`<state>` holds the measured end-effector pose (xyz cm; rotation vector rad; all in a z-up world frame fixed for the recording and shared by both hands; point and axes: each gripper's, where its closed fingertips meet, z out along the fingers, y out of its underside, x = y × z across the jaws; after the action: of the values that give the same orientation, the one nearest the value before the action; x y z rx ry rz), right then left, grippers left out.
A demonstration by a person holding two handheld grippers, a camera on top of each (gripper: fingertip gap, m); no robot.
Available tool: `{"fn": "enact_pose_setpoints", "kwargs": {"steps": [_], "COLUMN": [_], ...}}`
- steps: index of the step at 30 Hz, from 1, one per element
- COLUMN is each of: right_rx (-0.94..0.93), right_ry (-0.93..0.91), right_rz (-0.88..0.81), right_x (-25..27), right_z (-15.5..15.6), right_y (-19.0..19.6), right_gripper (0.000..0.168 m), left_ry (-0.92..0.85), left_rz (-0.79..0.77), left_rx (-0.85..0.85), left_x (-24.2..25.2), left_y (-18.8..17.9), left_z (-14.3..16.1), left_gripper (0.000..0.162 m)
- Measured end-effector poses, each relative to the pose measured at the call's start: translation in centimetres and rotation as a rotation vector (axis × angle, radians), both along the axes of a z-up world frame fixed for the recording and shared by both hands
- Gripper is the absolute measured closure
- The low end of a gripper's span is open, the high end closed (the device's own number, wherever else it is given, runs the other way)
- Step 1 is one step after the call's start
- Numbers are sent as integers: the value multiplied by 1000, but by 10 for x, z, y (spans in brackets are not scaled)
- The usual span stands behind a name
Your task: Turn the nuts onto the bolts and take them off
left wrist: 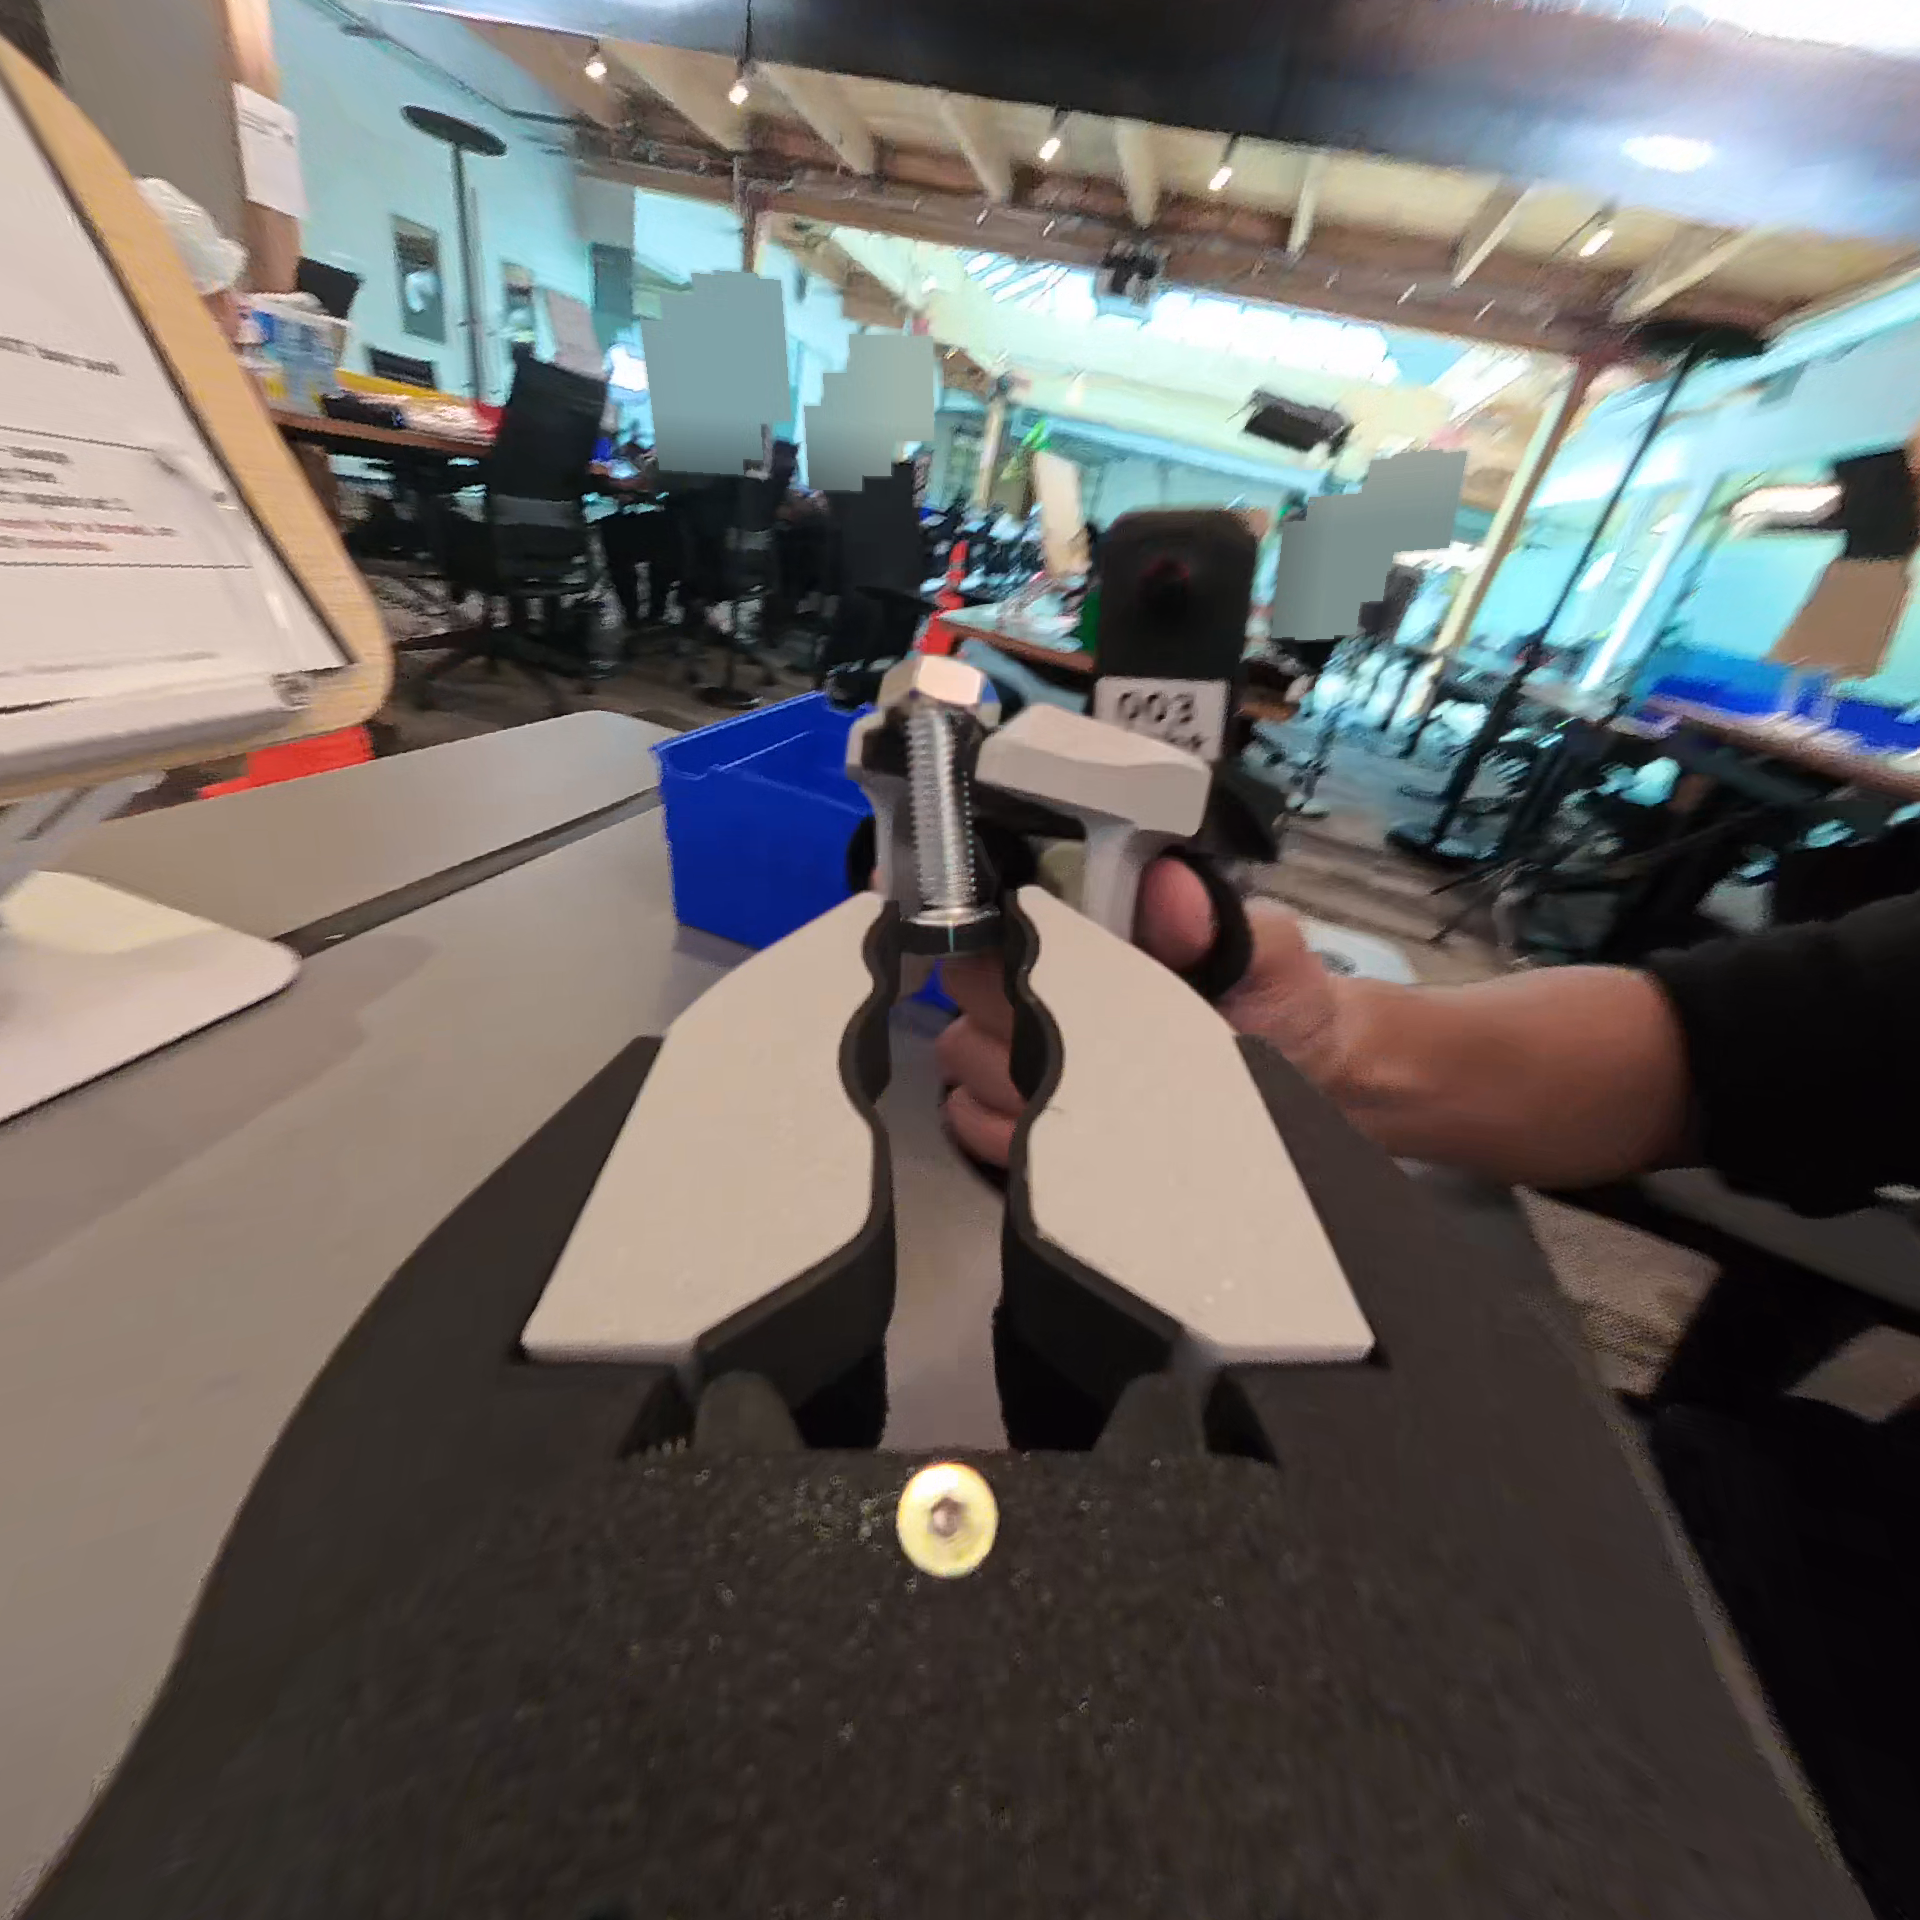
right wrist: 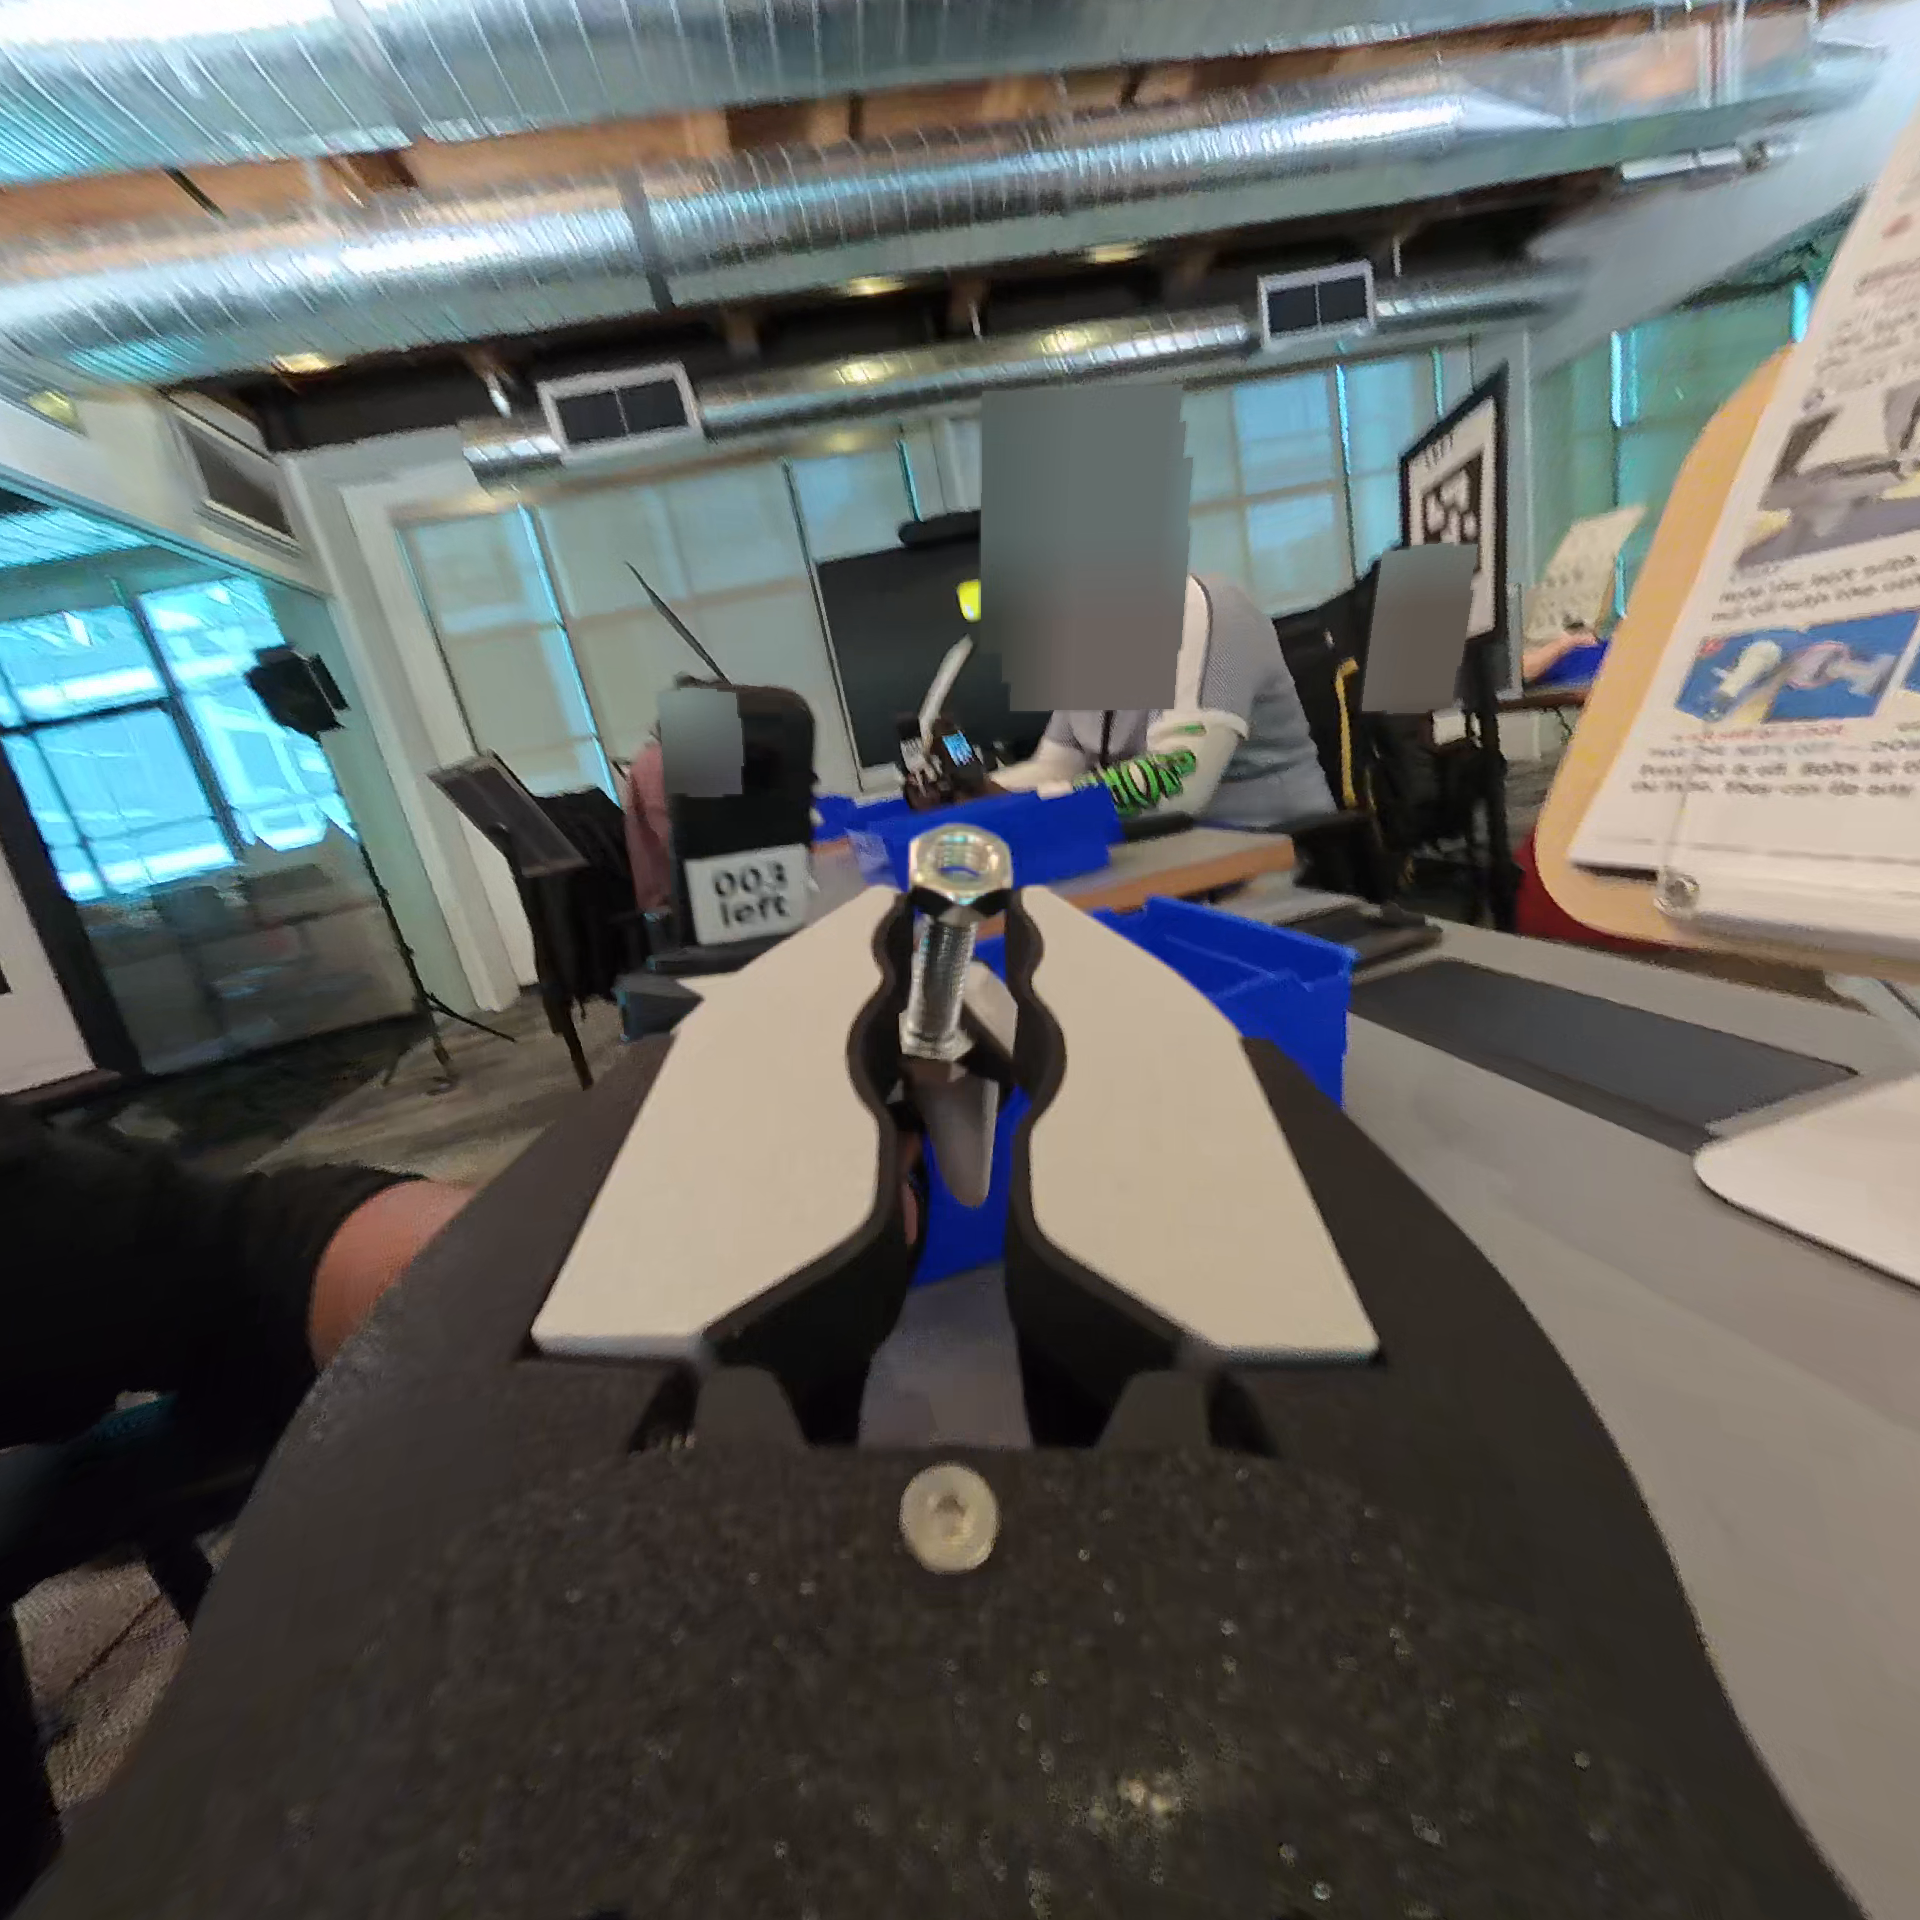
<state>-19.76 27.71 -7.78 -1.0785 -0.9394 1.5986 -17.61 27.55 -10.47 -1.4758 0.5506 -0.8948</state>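
Observation:
A silver bolt (left wrist: 940, 821) stands upright in the air between my two grippers. My left gripper (left wrist: 948, 920) is shut on the bolt's lower end, the head. A silver hex nut (left wrist: 940, 688) sits at the top end of the thread. My right gripper (left wrist: 971, 753) comes in from the far side and is shut on the nut. In the right wrist view my right gripper (right wrist: 958, 902) pinches the nut (right wrist: 958, 864) at its fingertips. The bolt (right wrist: 935, 987) runs down from it to a finger of the left gripper (right wrist: 966, 1138).
A blue bin (left wrist: 753, 821) stands on the grey table (left wrist: 312, 1091) just behind the grippers and also shows in the right wrist view (right wrist: 1262, 987). A document stand (left wrist: 156, 468) with a white base (left wrist: 114, 997) is to one side. A hand (left wrist: 1257, 1023) holds the right gripper. People and desks are far behind. The tips of both grippers are at nearly the same place.

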Motion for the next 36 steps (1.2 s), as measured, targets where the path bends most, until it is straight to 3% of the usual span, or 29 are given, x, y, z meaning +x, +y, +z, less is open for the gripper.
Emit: {"fn": "enact_pose_setpoints", "kwargs": {"steps": [6, 9, 11, 24, 36], "right_rx": [7, 48, 52, -48, -44], "right_ry": [-211, -280, -323, -357, -379], "right_rz": [30, 38, 42, 67, 91], "right_x": [5, 10, 13, 18, 21], "right_z": [-16, -20, -24, -46, -46], "right_y": [-1, -2, 0, 11, 7], "right_gripper": [160, 162, 168, 168, 157], "left_ry": [286, 350, 351, 338, 278], "left_rz": [104, 105, 94, 59, 30], "left_rx": [79, 88, 74, -16, -33], "left_x": [-6, -4, -3, 3, 6], "left_y": [6, 5, 5, 14, 13], "left_z": [-11, -15, -18, -43, -44], "left_gripper": [145, 145, 145, 145, 145]}}
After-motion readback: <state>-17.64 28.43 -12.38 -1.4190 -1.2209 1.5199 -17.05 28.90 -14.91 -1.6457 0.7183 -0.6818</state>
